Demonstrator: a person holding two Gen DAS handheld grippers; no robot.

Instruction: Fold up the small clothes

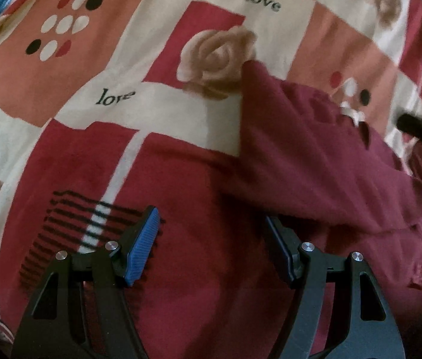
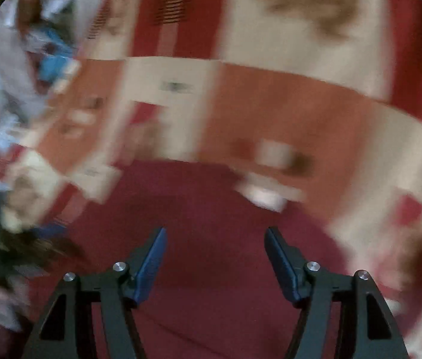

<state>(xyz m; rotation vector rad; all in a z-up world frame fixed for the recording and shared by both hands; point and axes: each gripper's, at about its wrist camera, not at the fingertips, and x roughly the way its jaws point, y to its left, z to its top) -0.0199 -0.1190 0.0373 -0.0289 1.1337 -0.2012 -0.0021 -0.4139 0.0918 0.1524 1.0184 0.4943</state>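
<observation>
Maroon cloth, a small crumpled garment point(image 1: 324, 161), lies on a patchwork bedsheet point(image 1: 115, 68) printed with red, peach and cream blocks, roses and the word "love". In the left wrist view the garment sits on the right side, its edge reaching the right pad of the left tongs point(image 1: 211, 245), which are spread apart and hold nothing. The right wrist view is motion-blurred; the right tongs point(image 2: 215, 257) are also released, above the garment point(image 2: 205, 209).
</observation>
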